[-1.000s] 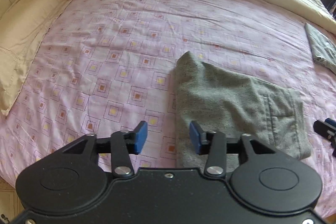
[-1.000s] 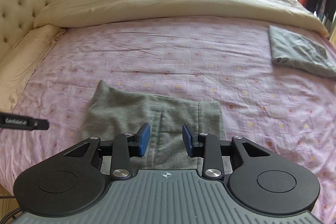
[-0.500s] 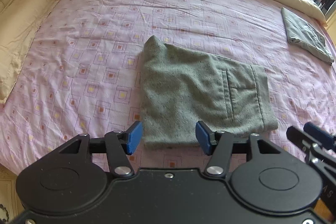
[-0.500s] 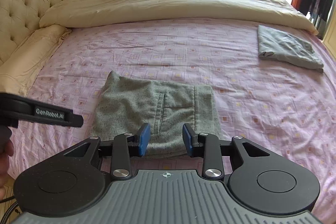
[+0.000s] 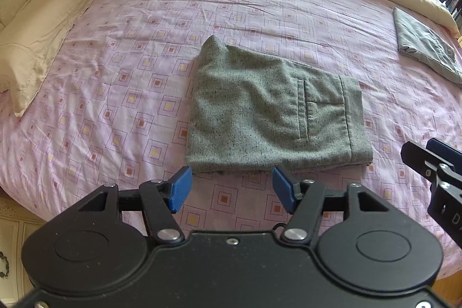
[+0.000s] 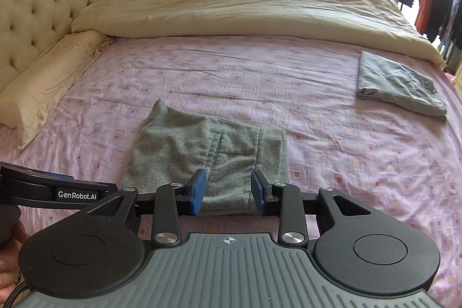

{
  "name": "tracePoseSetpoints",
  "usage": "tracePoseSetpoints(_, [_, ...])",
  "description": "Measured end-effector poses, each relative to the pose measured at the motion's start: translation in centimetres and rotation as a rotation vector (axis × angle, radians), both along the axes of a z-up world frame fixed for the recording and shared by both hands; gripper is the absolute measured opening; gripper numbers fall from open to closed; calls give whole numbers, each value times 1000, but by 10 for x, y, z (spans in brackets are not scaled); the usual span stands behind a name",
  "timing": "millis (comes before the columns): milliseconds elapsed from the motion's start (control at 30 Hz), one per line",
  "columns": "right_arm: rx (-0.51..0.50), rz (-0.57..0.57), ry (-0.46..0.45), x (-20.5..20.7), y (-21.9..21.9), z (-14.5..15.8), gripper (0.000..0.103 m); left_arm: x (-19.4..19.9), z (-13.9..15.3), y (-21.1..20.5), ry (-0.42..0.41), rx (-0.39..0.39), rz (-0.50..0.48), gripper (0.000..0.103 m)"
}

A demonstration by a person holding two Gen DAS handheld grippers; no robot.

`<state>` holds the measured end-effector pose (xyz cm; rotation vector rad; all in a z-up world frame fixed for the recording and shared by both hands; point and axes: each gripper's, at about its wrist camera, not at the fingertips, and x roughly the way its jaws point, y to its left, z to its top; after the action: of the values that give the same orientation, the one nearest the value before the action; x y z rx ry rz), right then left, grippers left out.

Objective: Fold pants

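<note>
Already the grey pants (image 5: 274, 117) are seen folded into a compact, nearly square packet, laid flat on the pink patterned sheet (image 5: 130, 48) toward the near edge of the bed. A back pocket and the waistband are turned upward on the right side of the packet, while one corner at the far left stands slightly peaked.

The left gripper (image 5: 229, 191) is held just short of the packet's near edge, its blue pads (image 5: 179, 189) set wide apart and nothing caught between them. The right gripper (image 6: 228, 194) is held above the same near edge, further to the right, its jaws parted more narrowly and likewise empty; no cloth is touched by either. Another folded grey garment (image 6: 398, 87) is seen well apart at the far right of the sheet, near the cream duvet (image 6: 245, 7).

The folding itself is judged to be essentially finished, and the step in hand appears to be release and inspection. If anything more is called for, it is probably a small tidying: the peaked far-left corner could be pressed flat, or the packet could be gripped along its near edge by both grippers and carried toward the other garment. Whether that is intended cannot be told.
</note>
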<state>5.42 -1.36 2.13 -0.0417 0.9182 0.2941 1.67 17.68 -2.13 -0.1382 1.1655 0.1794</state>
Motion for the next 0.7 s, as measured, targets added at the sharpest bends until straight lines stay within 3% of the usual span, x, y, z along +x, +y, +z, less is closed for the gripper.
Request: tracePoseSetpoints(700, [13, 21, -3, 0, 0, 1, 33, -4, 3, -5, 2, 5, 16, 65])
